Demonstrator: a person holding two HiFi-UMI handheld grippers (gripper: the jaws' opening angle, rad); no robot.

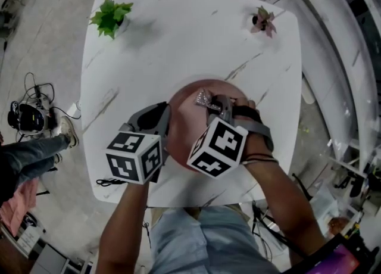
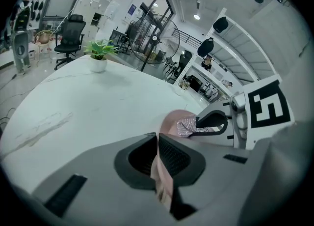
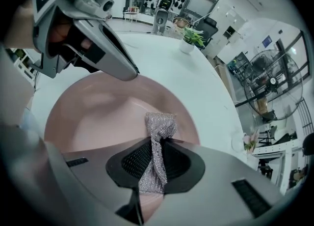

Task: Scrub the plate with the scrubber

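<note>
- the right tool (image 3: 156, 158) is clamped on the scrubber (image 3: 159, 127). the silver mesh strip runs between the jaws from 6 to 12 o'clock in the right gripper view, and its folded free end sticks out past the tips.
- the left tool (image 2: 157, 158) is closed on the rim of the pink plate (image 1: 186, 118), at the plate's 9 o'clock in the head view, and seems to pin it in place.
- the plate lies flat on the white counter (image 1: 178, 34), near the counter's 6 o'clock edge, just in front of the person.
- in the head view the scrubber's end sits over the plate's inner face, toward 12 o'clock of the plate's centre. it looks to be touching or just above the surface; i cannot tell which.
- most of the bare plate face lies toward 6 to 8 o'clock from the scrubber, so a stroke probably has to pull that way, toward the left tool.
- the right tool is the one nearer the plate's centre; the left one sits only at the rim.
</note>
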